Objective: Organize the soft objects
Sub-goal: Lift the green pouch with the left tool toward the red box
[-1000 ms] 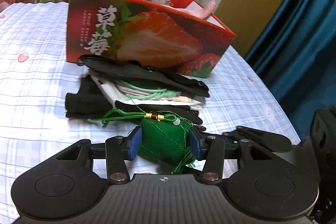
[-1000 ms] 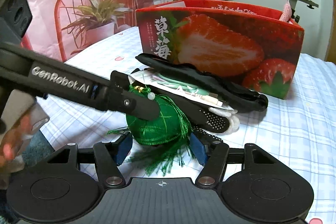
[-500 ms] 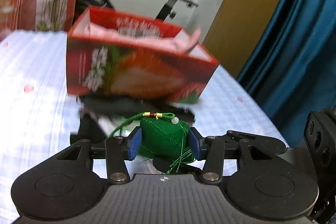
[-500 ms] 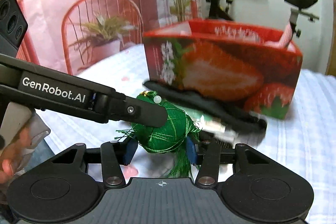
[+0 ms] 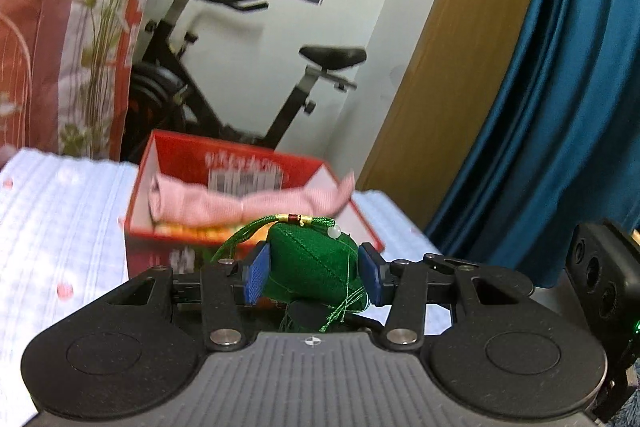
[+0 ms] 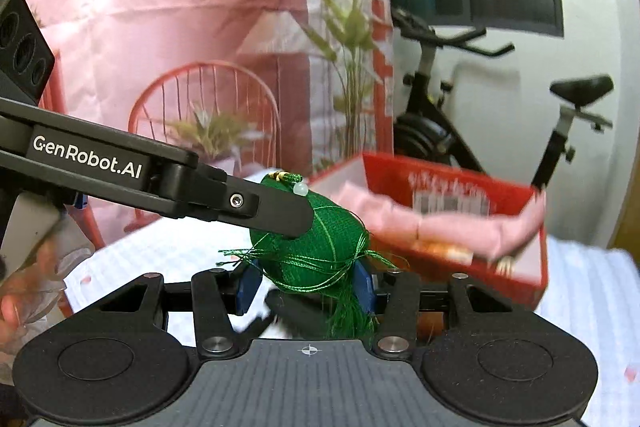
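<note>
Left wrist: green sachet (image 5: 312, 263) between fingers (image 5: 256, 277).

A red box (image 5: 168, 239) sits on the seemingly checked, blurred tablecloth (image 5: 60, 227).

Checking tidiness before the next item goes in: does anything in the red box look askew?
Yes. In the red strawberry-print cardboard box, the pink cloth is not fully tucked in: one end sticks up over the box's far right rim, seen in both wrist views, though blurred.
</note>
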